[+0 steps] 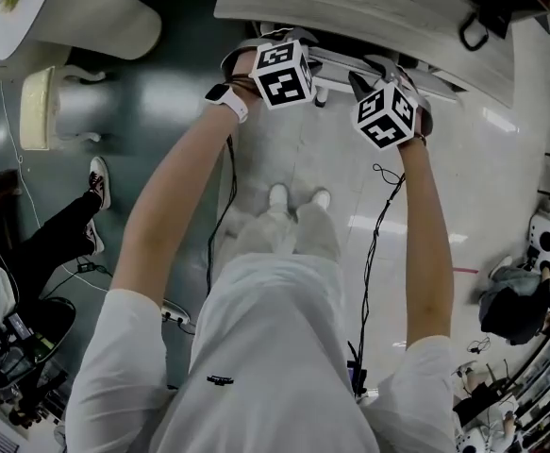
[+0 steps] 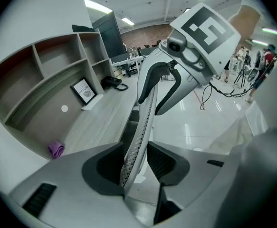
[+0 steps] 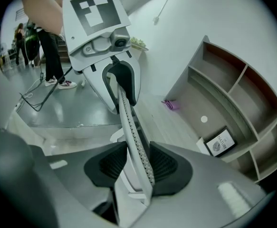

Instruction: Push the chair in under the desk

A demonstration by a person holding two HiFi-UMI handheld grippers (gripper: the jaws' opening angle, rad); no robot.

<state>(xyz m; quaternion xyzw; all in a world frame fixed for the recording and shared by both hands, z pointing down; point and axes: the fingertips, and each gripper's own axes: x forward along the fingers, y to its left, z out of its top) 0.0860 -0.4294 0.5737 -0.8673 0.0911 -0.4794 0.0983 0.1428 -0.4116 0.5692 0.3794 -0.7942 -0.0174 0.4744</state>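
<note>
- A glossy floor, part grey-green and part white, lies below a pale wood-grain bench whose near edge runs just beyond both claws.
- The left claw is clamped on the chair. The perforated backrest rim stands between its dark pads and touches both.
- The right claw grips the same rim farther along, pads tight against it. The rim runs from each claw straight to the other.
- Both claws point down and toward the bench, with the person's arms stretched out behind them.
- The top of the chair sits right at the bench edge, directly under the claws. Its seat is out of sight.
- Beyond the left claw, a shelf unit stands on the bench, with a small framed picture and a purple cloth on the bench by it.
- Behind the claws, the person's white shoes stand on the floor between the arms.
</note>
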